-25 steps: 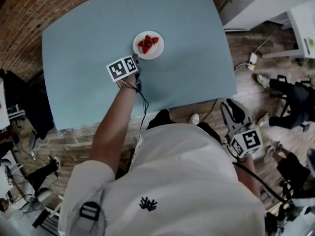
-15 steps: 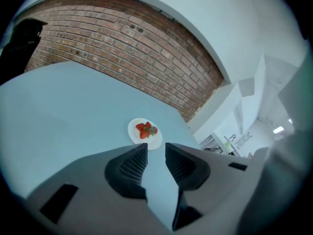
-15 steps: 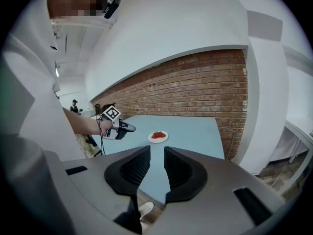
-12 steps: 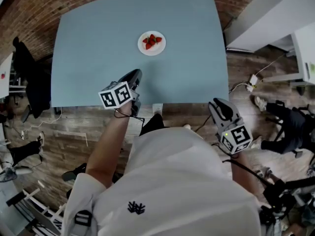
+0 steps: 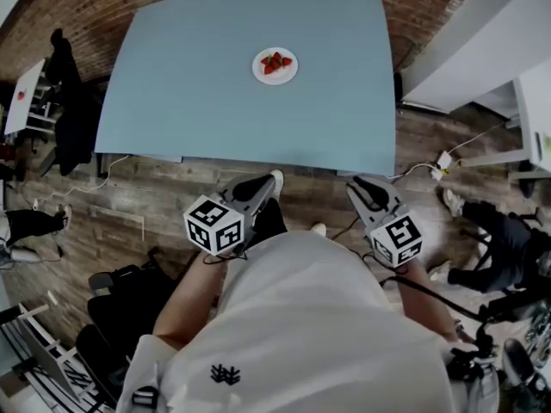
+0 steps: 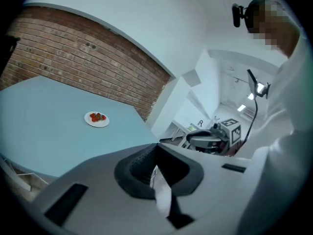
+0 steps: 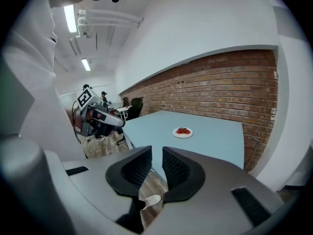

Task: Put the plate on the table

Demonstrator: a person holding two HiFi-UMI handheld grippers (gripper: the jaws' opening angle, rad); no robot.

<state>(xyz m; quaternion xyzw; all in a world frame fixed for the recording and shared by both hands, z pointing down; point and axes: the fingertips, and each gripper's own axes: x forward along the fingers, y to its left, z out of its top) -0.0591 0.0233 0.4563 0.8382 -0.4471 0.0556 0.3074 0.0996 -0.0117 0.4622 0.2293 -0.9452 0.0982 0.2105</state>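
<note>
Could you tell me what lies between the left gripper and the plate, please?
Between the left gripper and the plate lie only bare table and wooden floor, as the head view shows.

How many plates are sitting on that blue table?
1. A white plate holding strawberries sits alone near the middle of the blue table, slightly right of centre. No other plate shows in any view, and nothing on the table could hide one.
</note>
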